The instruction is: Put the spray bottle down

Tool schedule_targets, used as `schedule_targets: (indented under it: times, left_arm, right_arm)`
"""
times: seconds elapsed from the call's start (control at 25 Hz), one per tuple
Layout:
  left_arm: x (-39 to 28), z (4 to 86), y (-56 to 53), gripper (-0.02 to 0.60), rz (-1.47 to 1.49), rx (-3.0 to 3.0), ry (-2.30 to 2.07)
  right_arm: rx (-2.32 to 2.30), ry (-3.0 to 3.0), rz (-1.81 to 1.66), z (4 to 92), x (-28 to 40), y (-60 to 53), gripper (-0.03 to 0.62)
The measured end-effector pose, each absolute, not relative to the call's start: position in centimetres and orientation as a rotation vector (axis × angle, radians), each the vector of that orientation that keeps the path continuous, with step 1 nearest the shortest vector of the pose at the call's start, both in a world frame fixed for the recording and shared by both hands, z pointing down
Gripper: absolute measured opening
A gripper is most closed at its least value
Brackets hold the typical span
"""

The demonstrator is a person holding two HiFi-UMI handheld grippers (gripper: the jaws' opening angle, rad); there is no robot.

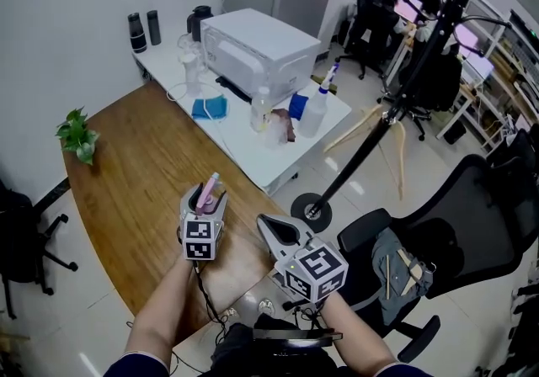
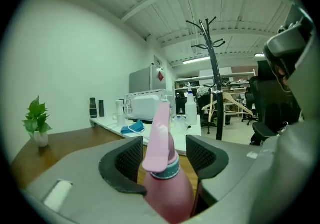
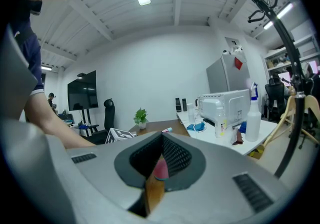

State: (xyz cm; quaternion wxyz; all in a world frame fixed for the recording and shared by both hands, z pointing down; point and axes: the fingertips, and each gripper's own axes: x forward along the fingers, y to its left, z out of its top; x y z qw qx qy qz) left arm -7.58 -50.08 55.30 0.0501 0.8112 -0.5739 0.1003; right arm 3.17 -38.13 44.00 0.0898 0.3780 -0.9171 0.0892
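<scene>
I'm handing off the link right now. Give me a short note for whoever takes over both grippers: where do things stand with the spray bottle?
Left gripper: jaws wide apart, pink spray bottle upright between them, pads clear of its neck on both sides.
Right gripper: jaws shut, empty, beside the left one near the edge of the wooden table.
Done: nothing grips the bottle; it seems to stand on the table, though its base is hidden.
Left: back the left gripper away without tipping the bottle.
</scene>
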Motion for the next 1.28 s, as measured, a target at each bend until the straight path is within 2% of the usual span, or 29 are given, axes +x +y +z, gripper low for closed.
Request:
schedule_targets:
  times: [0.44,0.48,0.52,0.6,0.72,0.76,1.28]
  left_arm:
    - [-10.2,51.2,-41.7,0.281,0.108,2.403,-1.847]
    - [-10.4,50.7,-40.6,0.257,0.097,2.394,-1.868]
    - [-10.8,50.2,-39.6,0.198,0.088,2.380,-1.891]
    - [-11.4,49.4,-37.9,0.157,0.085,2.353,-1.925]
    - [-12.4,48.4,-36.0,0.028,0.105,2.317,-1.959]
    - [-12.8,48.1,-35.6,0.006,0.117,2.299,-1.968]
    - [-13.3,45.8,-32.8,0.006,0.185,2.258,-1.853]
  right_arm:
    - [1.038,-2.804,0.267,43.2,1.5,-37.9,0.005]
    - [1.015,-2.818,0.270,43.1,1.1,-37.7,0.005]
    - [0.991,-2.830,0.271,43.0,0.7,-37.5,0.005]
    - [0.945,-2.851,0.271,42.9,-0.2,-37.0,0.005]
    - [0.875,-2.882,0.265,42.7,-1.5,-36.2,0.005]
    - [0.857,-2.891,0.261,42.6,-1.9,-36.0,0.005]
    - [0.774,-2.951,0.295,42.4,-3.7,-34.7,0.005]
